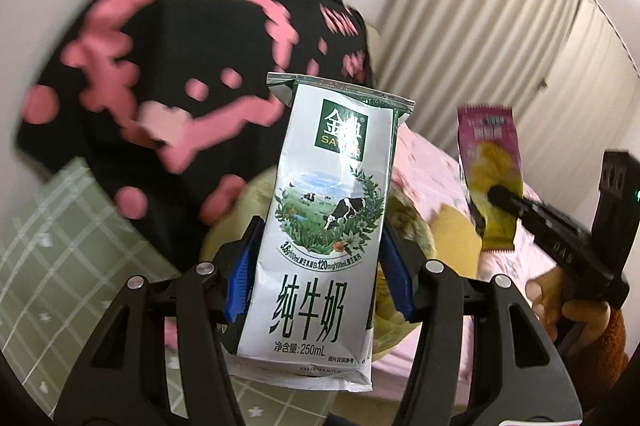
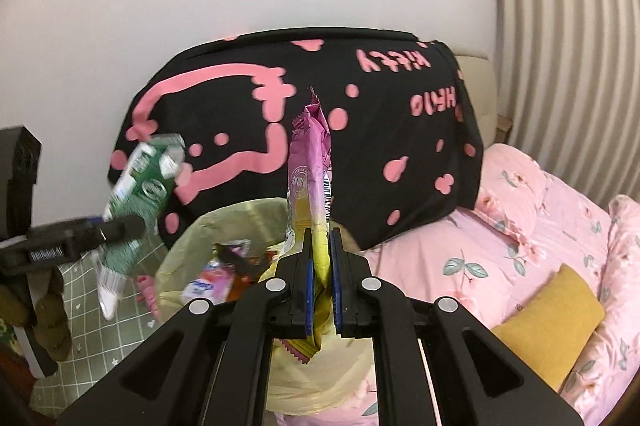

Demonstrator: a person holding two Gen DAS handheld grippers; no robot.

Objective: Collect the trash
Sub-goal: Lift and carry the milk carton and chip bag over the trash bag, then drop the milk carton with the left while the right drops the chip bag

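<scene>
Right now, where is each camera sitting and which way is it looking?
Left wrist view: sits on the left gripper, looking along its fingers at the milk carton it clamps; the right gripper and fingers of the person's hand show.
Right wrist view: sits on the right gripper, looking along the snack wrapper down toward the yellow trash bag; the left gripper shows.
Both share the carton, the wrapper, the black-and-pink blanket and the pink bedding.

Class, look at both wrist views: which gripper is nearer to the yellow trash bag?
Right, seemingly. The right gripper holds the pink-yellow wrapper just over the yellow trash bag; the left gripper, gripping the milk carton, hangs off to its side.
</scene>
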